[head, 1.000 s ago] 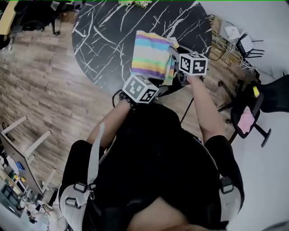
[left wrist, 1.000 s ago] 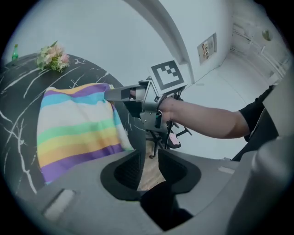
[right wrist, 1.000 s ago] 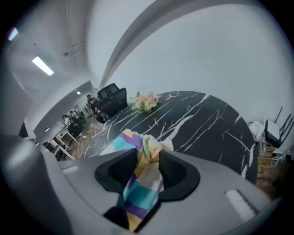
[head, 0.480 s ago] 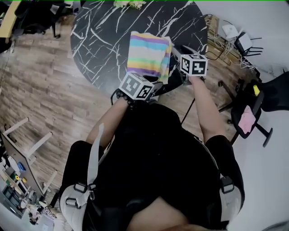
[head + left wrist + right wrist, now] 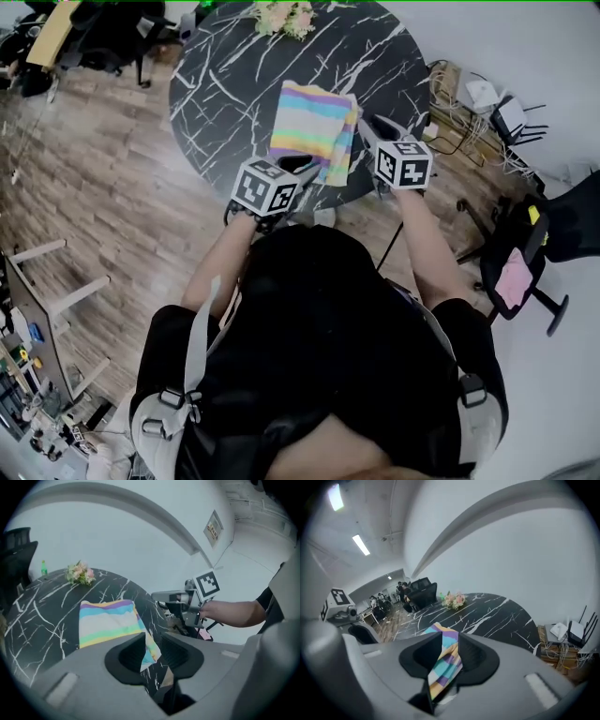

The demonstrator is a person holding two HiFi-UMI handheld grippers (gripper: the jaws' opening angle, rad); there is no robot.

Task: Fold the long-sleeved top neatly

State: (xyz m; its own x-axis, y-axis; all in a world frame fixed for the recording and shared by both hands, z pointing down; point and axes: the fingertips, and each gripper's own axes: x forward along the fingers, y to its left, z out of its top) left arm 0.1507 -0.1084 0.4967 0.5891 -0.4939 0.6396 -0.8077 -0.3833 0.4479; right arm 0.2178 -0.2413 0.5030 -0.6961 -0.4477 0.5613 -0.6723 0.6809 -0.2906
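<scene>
The striped long-sleeved top (image 5: 314,129) lies folded into a rectangle near the front edge of the round black marble table (image 5: 225,84). My left gripper (image 5: 302,169) hovers at the top's near edge. Its jaws stand a little apart, and in the left gripper view (image 5: 153,641) the top's near corner (image 5: 149,649) shows through the gap beyond them. My right gripper (image 5: 368,124) sits just right of the top's right edge. Its jaws are closing (image 5: 450,641). The top's edge (image 5: 443,670) shows in their gap, and the pads do not visibly press on it.
A bunch of flowers (image 5: 286,16) stands at the table's far edge. To the right are cables and white boxes (image 5: 478,75) on the floor and a black chair (image 5: 514,272) with a pink item. Wooden floor lies to the left.
Both grippers have drawn back a little from the top and risen. The right gripper's tip has come off the top's right edge. The top lies as before.
</scene>
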